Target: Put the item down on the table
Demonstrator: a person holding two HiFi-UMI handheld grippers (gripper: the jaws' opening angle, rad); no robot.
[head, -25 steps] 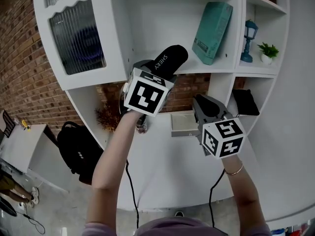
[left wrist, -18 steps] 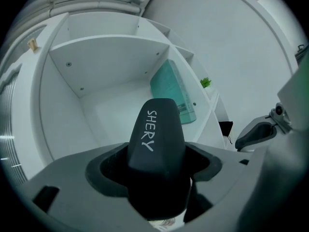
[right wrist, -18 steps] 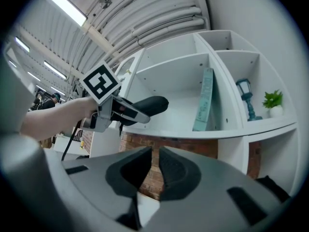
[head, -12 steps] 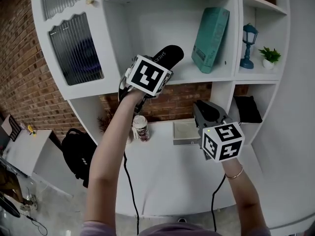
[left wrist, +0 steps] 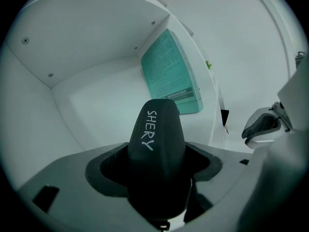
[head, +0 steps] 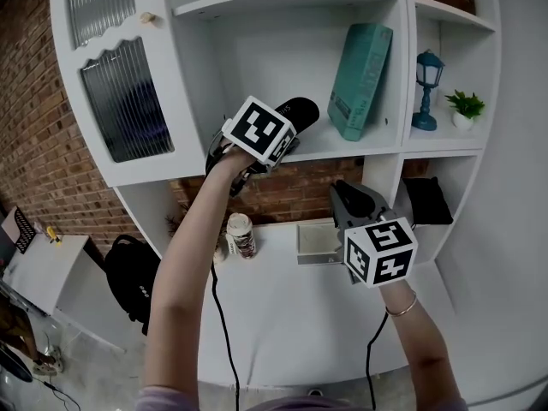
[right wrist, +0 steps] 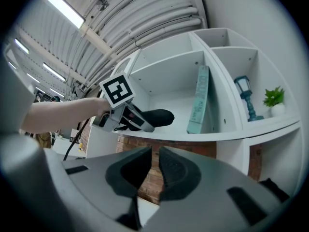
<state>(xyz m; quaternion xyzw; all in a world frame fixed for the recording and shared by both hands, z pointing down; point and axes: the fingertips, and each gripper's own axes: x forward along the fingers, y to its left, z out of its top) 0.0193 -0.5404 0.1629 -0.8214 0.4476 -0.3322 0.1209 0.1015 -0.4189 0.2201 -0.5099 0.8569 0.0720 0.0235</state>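
A black slipper [head: 297,110] marked SHERY is held up at the level of the middle white shelf [head: 336,148], its toe over the shelf board. My left gripper [head: 278,135] is shut on its heel end. In the left gripper view the slipper [left wrist: 157,146] fills the space between the jaws of the left gripper [left wrist: 159,180] and points into the shelf bay. My right gripper [head: 343,198] hangs above the white table [head: 291,315], shut with nothing in it. The right gripper view shows the right gripper [right wrist: 153,170] closed and, beyond it, the slipper [right wrist: 158,117].
A teal book [head: 360,80] leans in the same shelf bay, right of the slipper. A blue lamp [head: 424,80] and a small plant [head: 465,110] stand further right. On the table are a jar [head: 241,235] and a flat box [head: 317,240]. A black backpack [head: 128,276] lies on the floor.
My left gripper has carried the slipper away from me, up to the shelf edge. The right gripper has stayed nearly in place above the table.
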